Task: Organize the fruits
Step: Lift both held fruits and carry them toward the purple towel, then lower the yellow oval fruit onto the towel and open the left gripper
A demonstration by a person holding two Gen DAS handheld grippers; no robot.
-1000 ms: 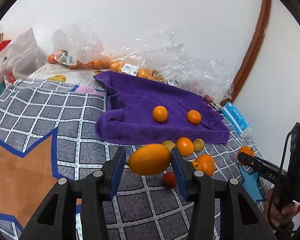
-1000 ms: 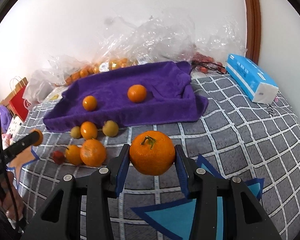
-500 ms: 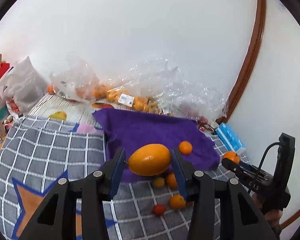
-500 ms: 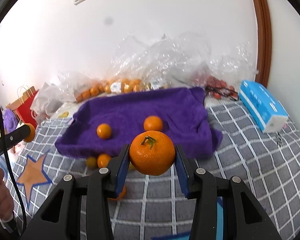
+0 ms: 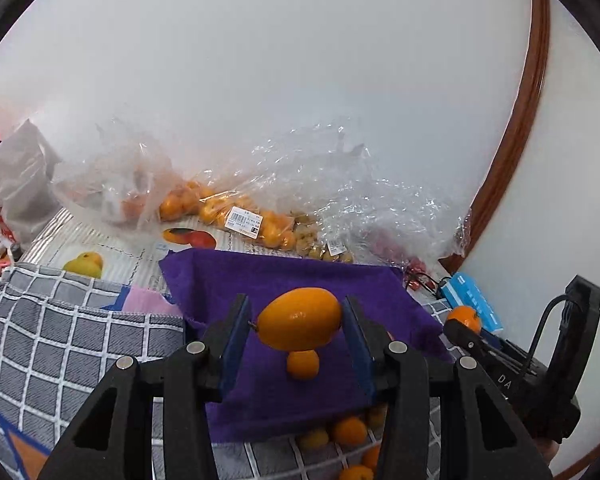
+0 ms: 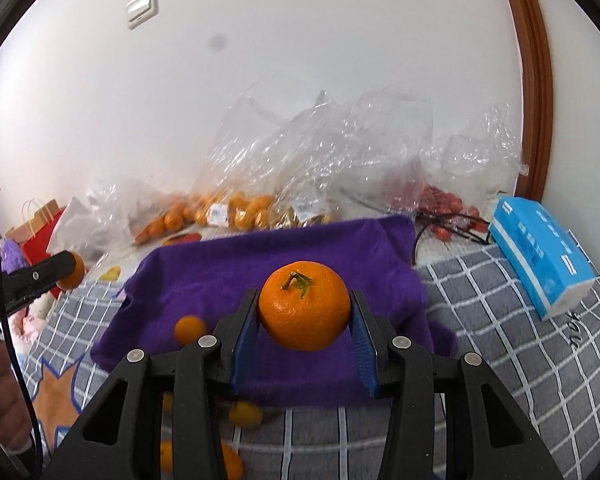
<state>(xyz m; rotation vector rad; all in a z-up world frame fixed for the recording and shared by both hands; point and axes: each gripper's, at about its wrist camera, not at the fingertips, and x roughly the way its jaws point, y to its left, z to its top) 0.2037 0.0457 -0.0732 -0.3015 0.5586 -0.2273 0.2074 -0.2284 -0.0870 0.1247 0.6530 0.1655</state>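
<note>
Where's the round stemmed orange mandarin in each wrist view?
Left wrist: the round stemmed orange mandarin sits far right, small, at the tip of the right gripper.
Right wrist: centre frame, clamped between the jaws.
Shared landmark: the purple towel behind it.

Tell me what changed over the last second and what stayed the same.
Both grippers rose off the checked blanket and moved toward the purple towel: the loose fruit slid to the bottom of both views. Nothing was grasped or released. The left gripper still clamps the oval yellow-orange fruit, and the right gripper still clamps the mandarin. The small oranges on the towel stayed put.
</note>
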